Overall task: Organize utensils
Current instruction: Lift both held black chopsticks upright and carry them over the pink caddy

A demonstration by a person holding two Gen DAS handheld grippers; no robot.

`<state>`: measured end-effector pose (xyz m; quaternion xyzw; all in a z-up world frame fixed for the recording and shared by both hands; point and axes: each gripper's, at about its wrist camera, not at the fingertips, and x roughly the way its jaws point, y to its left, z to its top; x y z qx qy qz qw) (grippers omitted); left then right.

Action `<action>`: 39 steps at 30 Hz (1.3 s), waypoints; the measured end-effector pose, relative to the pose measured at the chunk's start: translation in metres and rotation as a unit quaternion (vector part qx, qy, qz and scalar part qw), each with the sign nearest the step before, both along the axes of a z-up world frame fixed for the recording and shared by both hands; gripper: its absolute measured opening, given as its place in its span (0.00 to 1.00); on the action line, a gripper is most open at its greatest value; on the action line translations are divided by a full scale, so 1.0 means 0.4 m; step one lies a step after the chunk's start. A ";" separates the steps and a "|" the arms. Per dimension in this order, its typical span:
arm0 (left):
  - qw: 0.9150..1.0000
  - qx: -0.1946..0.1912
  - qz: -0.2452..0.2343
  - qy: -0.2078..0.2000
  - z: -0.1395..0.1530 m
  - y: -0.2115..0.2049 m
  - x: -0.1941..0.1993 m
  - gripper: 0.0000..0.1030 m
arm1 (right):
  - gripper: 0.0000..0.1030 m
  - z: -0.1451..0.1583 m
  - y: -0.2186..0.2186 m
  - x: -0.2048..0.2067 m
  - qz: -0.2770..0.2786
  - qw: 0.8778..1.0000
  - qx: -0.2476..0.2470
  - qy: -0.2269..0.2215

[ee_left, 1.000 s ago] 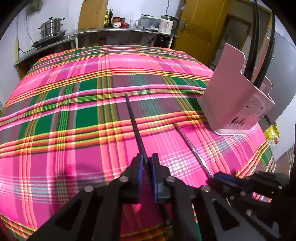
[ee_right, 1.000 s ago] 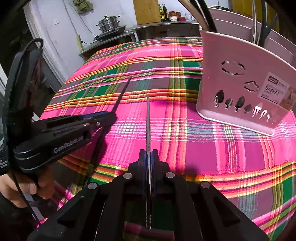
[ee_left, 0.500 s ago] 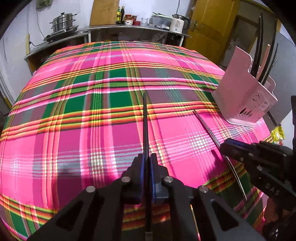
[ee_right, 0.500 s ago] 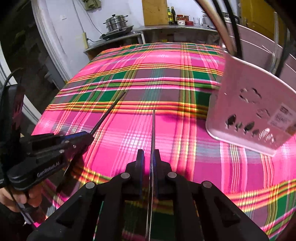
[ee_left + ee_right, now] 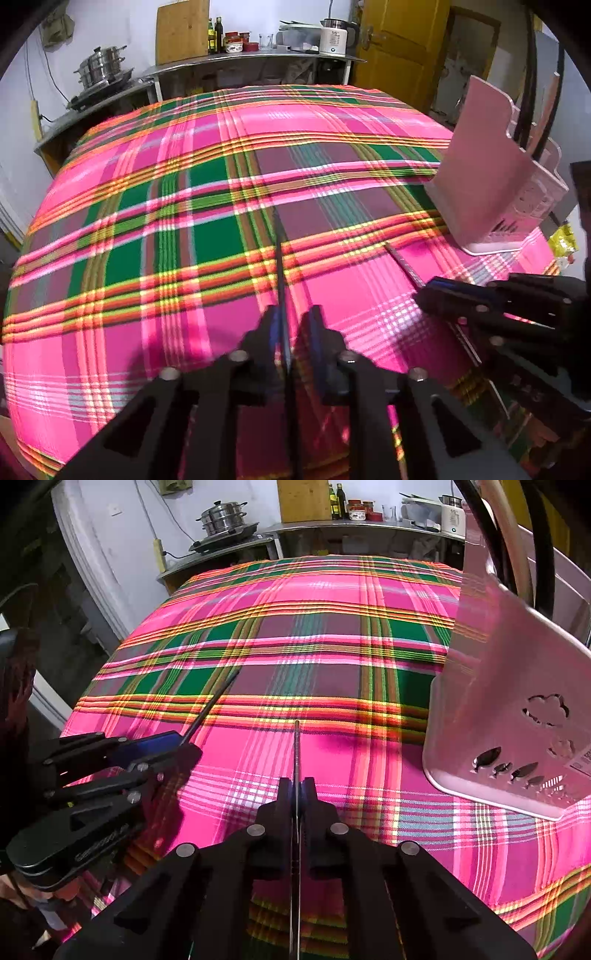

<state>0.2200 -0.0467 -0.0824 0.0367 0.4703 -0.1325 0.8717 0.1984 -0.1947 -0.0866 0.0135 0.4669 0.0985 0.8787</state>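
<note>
Black plastic fingers of my left gripper pinch a dark chopstick at lower centre of the left wrist view; its tip points up-frame over the plaid tablecloth. The pads look a little apart around the stick, though blur there makes the grip hard to judge. My right gripper is pressed tight on a thin metal chopstick, which runs straight up the middle of the right wrist view.

Both sticks are clear of the cloth, I judge. Target: pink utensil basket, right side of both views, standing on the cloth, long handles already upright in it.

Doing this step well, as I read it:
- Raise each tip above the basket rim before moving across; the front wall is tall.
- Go one gripper at a time; the two sit close together at the lower right of the left view.
- Drop the stick into an open compartment, clear of the handles already there.
- Release only once the stick is near upright and well inside.

Writing: "GenRobot.AI" is only half legible on my left gripper's body, lower left of the right view. A white label on the basket's right edge is cut off, unreadable.
</note>
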 end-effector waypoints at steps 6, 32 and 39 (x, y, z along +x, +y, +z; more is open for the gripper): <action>1.000 -0.024 0.002 -0.003 0.026 0.010 -0.014 0.06 | 0.05 0.045 0.004 -0.027 0.008 1.000 0.013 -0.022; 0.988 -0.087 -0.020 -0.123 0.330 0.006 -0.222 0.06 | 0.05 0.293 -0.079 -0.227 -0.016 0.989 0.060 -0.135; 0.987 -0.089 -0.032 -0.131 0.354 -0.018 -0.242 0.06 | 0.05 0.315 -0.107 -0.257 -0.024 0.987 0.065 -0.148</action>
